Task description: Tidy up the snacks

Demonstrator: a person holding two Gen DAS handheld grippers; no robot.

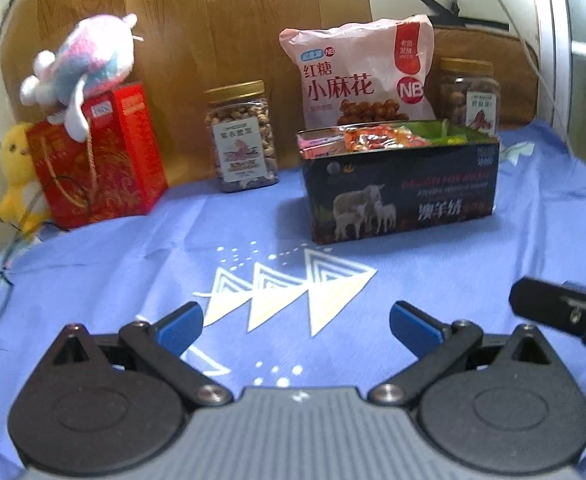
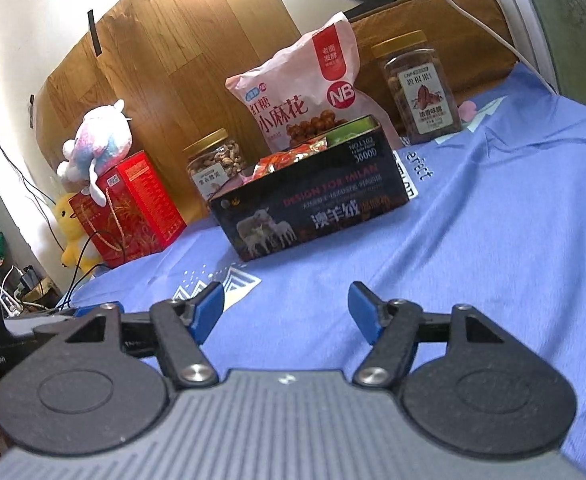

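A black open box with sheep pictures point(image 1: 405, 196) point(image 2: 313, 208) stands on the blue cloth and holds several small snack packets point(image 1: 381, 138) point(image 2: 289, 160). Behind it leans a pink snack bag point(image 1: 357, 72) point(image 2: 305, 92). A jar of nuts point(image 1: 243, 136) point(image 2: 213, 164) stands to its left, and another jar point(image 1: 471, 94) point(image 2: 421, 88) to its right. My left gripper point(image 1: 297, 320) is open and empty, low over the cloth in front of the box. My right gripper point(image 2: 287, 312) is open and empty, also short of the box.
A red gift box point(image 1: 101, 156) point(image 2: 133, 208) at the back left carries a pastel plush toy point(image 1: 81, 68) point(image 2: 97, 140), with a yellow plush point(image 1: 17, 172) point(image 2: 71, 232) beside it. A wooden board point(image 1: 197, 20) backs the table. Cables hang at the left edge point(image 2: 17, 292).
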